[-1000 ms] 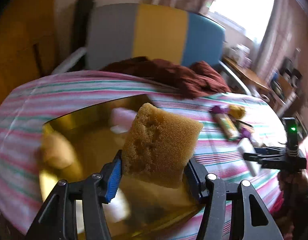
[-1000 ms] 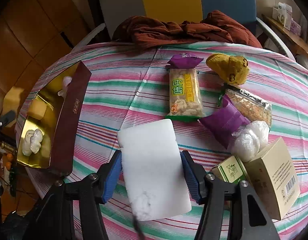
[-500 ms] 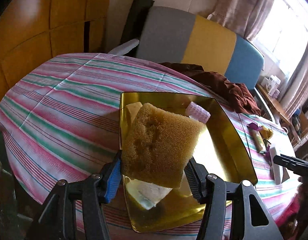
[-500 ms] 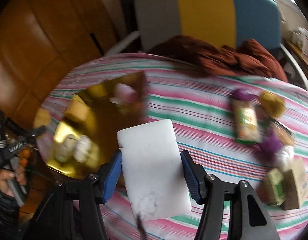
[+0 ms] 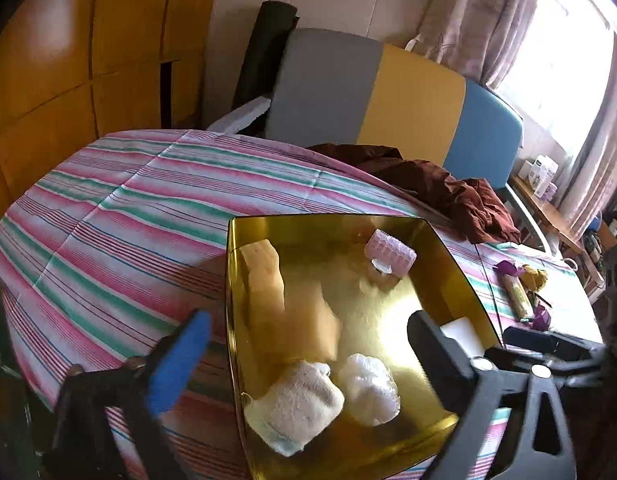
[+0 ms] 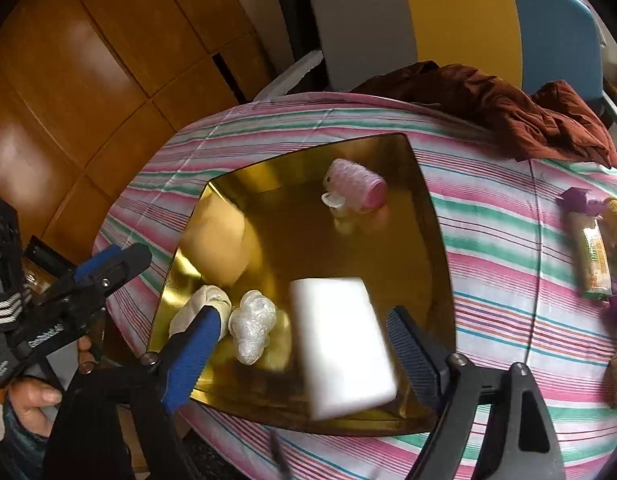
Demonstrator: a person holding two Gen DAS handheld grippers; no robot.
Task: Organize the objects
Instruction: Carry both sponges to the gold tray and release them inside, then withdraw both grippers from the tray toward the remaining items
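Sponges are what I'm sorting into the gold tray (image 5: 448, 264) on the striped desk (image 5: 108, 216). At the left, my left gripper (image 5: 304, 354) has its jaws opening wide with nothing between them; the tan sponge (image 5: 304, 328), blurred, is loose and dropping onto the tray floor beside a yellow block (image 5: 264, 276), above a cloth bundle (image 5: 296, 404) and a crinkly white wad (image 5: 368, 388). Further right, my right gripper (image 6: 300, 352) is over the tray too, jaws opening, and the white sponge (image 6: 340, 348) sits between the pads but free of both, blurred as it falls. I'd judge the release nearly done: hold both grippers level until each sponge settles inside the rim, then lift straight out so the pads don't snag anything. Snack packets (image 6: 592, 256) wait at the desk's right.
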